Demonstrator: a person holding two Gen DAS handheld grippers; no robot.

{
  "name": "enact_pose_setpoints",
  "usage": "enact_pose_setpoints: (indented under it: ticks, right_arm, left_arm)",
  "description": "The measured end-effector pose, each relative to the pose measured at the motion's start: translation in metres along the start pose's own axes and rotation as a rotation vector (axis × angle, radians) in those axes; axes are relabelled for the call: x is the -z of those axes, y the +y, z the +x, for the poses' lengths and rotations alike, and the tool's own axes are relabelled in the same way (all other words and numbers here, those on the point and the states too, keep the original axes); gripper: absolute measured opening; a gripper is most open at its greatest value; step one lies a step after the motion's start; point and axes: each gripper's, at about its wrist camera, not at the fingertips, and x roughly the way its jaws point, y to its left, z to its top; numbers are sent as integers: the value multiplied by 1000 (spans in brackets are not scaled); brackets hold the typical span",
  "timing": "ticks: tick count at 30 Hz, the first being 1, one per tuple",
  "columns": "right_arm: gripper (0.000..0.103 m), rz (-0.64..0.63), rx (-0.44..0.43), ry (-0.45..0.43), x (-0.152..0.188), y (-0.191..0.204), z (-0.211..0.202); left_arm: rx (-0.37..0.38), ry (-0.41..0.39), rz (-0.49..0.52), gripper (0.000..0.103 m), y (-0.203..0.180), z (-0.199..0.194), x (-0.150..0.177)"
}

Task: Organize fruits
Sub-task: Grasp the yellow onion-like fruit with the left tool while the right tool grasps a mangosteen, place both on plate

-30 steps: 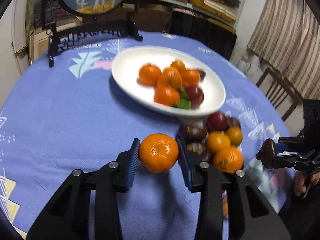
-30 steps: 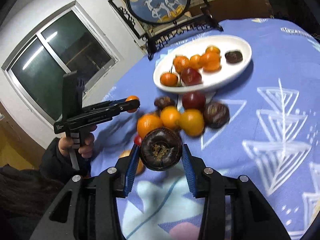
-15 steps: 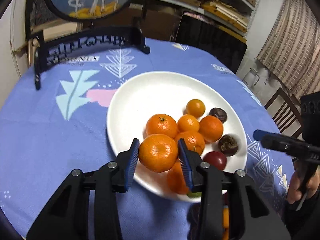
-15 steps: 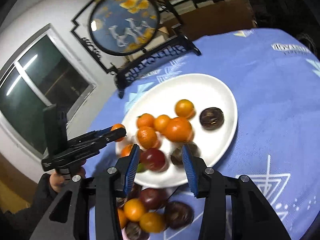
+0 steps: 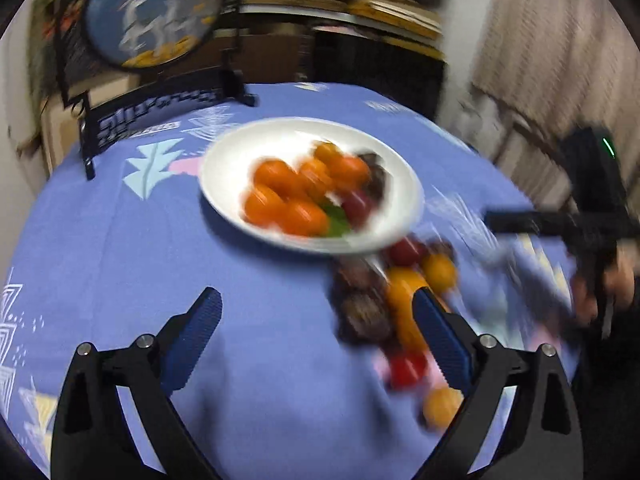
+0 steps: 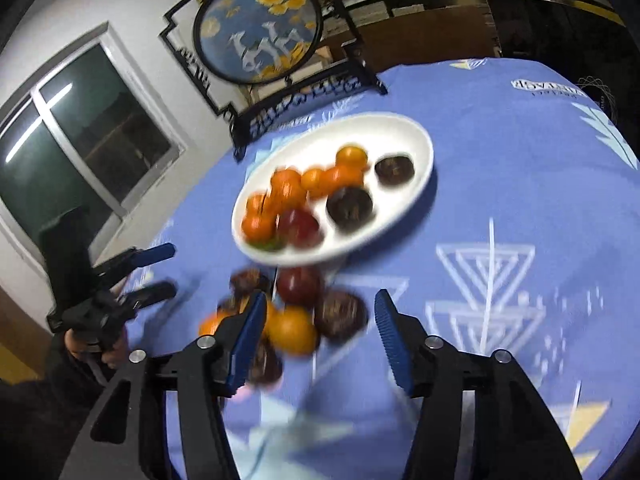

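Note:
A white plate on the blue tablecloth holds several oranges, a red fruit and dark mangosteens. A loose pile of oranges, red fruits and mangosteens lies in front of the plate. My left gripper is open and empty, above the cloth left of the pile. My right gripper is open and empty, over the pile. Both views are motion-blurred.
A round painted screen on a black stand stands behind the plate. Each view shows the other gripper held in a hand: the right one, the left one. A window is on the left wall.
My left gripper let go of its orange on the plate, opened wider and pulled back. My right gripper, empty since half a second ago, drew back over the loose pile.

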Motion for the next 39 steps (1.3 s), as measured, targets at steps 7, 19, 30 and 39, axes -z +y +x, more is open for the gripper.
enact_pose_setpoints:
  ticks: [7, 19, 30, 39]
  right_arm:
    - [66, -35, 42, 44, 27, 9, 2]
    - [62, -376, 154, 97, 53, 87, 38]
    - [43, -354, 202, 164, 42, 95, 71]
    - [43, -254, 123, 22, -7, 71, -5]
  left_arm:
    - [48, 19, 169, 70, -73, -18, 54]
    - [21, -16, 83, 38, -68, -16, 67]
    - [-12, -50, 19, 38, -40, -38, 65]
    - [14, -110, -11, 38, -20, -44, 12]
